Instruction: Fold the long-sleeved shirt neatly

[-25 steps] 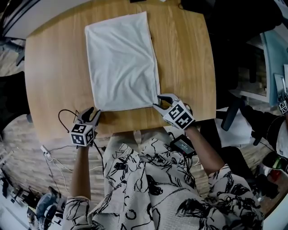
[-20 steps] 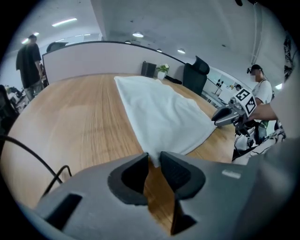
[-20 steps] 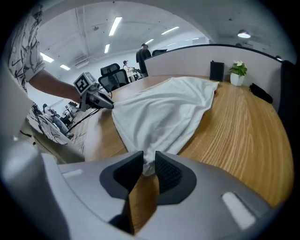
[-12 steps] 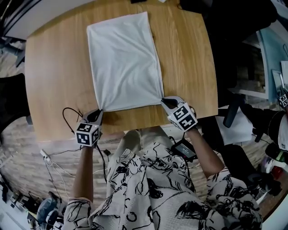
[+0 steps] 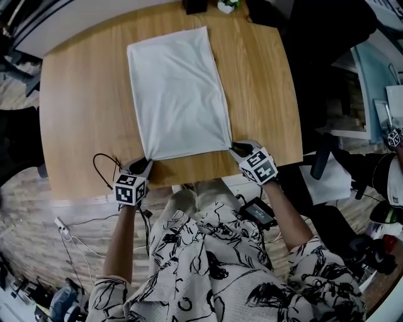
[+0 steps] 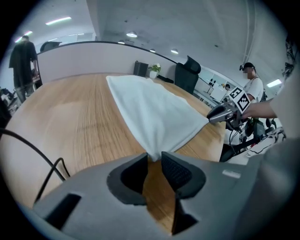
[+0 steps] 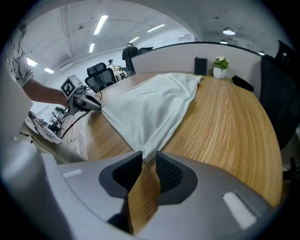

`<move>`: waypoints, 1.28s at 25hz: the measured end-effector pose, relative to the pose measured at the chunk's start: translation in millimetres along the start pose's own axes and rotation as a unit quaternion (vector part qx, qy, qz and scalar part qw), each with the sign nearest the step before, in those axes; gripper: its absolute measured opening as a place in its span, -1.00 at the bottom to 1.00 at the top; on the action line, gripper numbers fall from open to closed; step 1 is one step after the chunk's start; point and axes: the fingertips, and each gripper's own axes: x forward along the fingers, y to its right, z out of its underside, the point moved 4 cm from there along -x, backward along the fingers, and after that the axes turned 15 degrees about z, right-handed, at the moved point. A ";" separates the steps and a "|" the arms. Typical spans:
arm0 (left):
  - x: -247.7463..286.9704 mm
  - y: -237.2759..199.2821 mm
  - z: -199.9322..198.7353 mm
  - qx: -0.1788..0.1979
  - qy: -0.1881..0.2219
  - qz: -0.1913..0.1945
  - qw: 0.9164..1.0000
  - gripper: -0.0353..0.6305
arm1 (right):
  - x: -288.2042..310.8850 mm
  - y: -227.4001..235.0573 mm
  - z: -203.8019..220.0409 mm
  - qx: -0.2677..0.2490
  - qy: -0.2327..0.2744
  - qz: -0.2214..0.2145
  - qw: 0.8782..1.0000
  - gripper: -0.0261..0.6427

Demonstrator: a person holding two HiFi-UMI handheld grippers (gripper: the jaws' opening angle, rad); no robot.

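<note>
Left gripper point(image 5: 143, 167) and right gripper point(image 5: 237, 149) had narrowed from a wider gape onto the shirt's point(image 5: 179, 88) two corners by the table's point(image 5: 82, 113) near edge, drawing that hem taut. Both jaws were easing open again, cloth seemingly still nipped between them, so a fold looked imminent.

Cut off at the head view's top edge: dark box point(image 5: 196, 5), potted plant point(image 5: 227, 5). Sleeves and collar of shirt point(image 5: 179, 94): out of sight in every view. Near edge of table point(image 5: 82, 113): partly hidden behind person's torso point(image 5: 214, 251). Bystander point(image 6: 253, 89): face blurred. Second figure point(image 6: 21, 58), far left: too small for detail.
</note>
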 end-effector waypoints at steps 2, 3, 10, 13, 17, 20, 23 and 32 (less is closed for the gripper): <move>-6.7 0.0 -0.1 0.011 0.011 -0.007 1.000 -0.50 | -8.8 6.5 -1.1 0.026 0.012 0.001 1.000 -0.59; -13.0 0.0 -0.3 0.015 0.022 -0.013 1.000 -0.51 | -15.7 11.9 -3.1 0.050 0.025 0.005 0.998 -0.58; -99.4 34.3 -39.4 0.039 0.176 -0.025 0.983 -0.64 | -123.2 67.1 -58.6 0.175 0.230 0.114 0.951 -0.77; -148.7 60.4 -72.4 0.074 0.260 -0.034 0.962 -0.88 | -177.3 78.1 -90.1 0.192 0.311 0.143 0.920 -0.90; -212.3 86.9 -99.5 0.106 0.360 -0.050 0.926 -0.88 | -236.3 74.9 -118.6 0.199 0.367 0.184 0.890 -0.90; -267.1 106.0 -112.0 0.129 0.430 -0.076 0.890 -0.88 | -279.2 63.5 -132.6 0.203 0.407 0.208 0.866 -0.90; -322.7 121.3 -120.6 0.145 0.501 -0.098 0.848 -0.88 | -318.1 46.5 -141.7 0.194 0.445 0.229 0.844 -0.90; -411.1 165.8 -104.5 0.245 0.551 -0.147 0.784 -0.89 | -388.8 -1.1 -129.5 0.134 0.499 0.277 0.810 -0.90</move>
